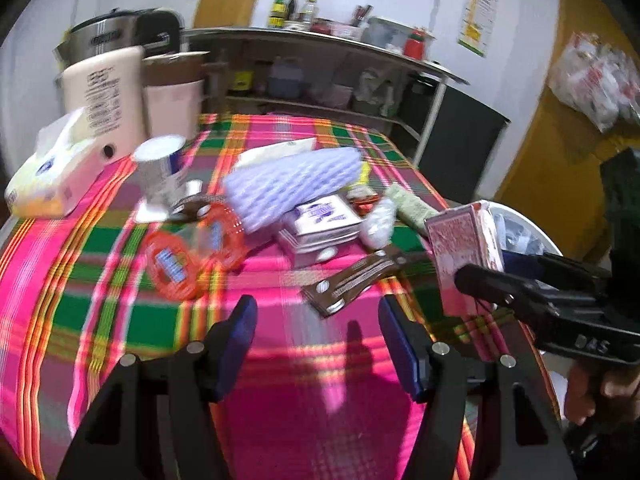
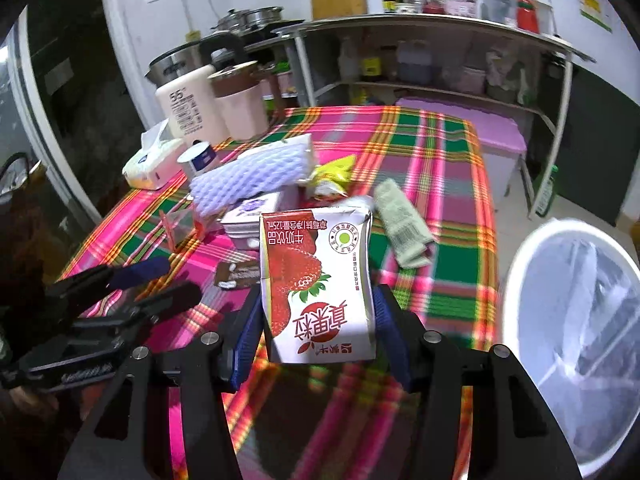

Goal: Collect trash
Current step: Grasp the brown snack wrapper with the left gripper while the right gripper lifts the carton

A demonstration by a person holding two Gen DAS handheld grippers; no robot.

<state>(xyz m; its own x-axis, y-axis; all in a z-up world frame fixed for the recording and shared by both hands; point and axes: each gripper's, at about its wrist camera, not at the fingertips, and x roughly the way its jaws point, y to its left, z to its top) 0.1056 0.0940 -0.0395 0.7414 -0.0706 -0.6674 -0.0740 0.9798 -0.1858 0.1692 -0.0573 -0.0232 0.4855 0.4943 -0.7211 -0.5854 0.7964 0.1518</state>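
Observation:
My right gripper (image 2: pixel 318 320) is shut on a strawberry milk carton (image 2: pixel 316 280) and holds it upside down above the plaid tablecloth (image 2: pixel 432 288). The carton (image 1: pixel 464 256) and right gripper (image 1: pixel 500 276) also show at the right of the left wrist view. My left gripper (image 1: pixel 318 328) is open and empty over the cloth (image 1: pixel 100 312). Ahead of it lie a brown wrapper (image 1: pixel 356 280), an orange plastic wrapper (image 1: pixel 188 256), a lilac foam net (image 1: pixel 288 184), a small white box (image 1: pixel 324 220) and a green packet (image 1: pixel 412 208). A white bin (image 2: pixel 576 344) with a clear liner stands right of the table.
A tissue box (image 1: pixel 52 172), a paper roll (image 1: pixel 160 168), a cream kettle (image 1: pixel 104 96) and a pink jug (image 1: pixel 172 96) stand at the table's far left. A metal shelf (image 2: pixel 440 56) with bottles lines the back wall. The left gripper (image 2: pixel 132 292) appears at left in the right view.

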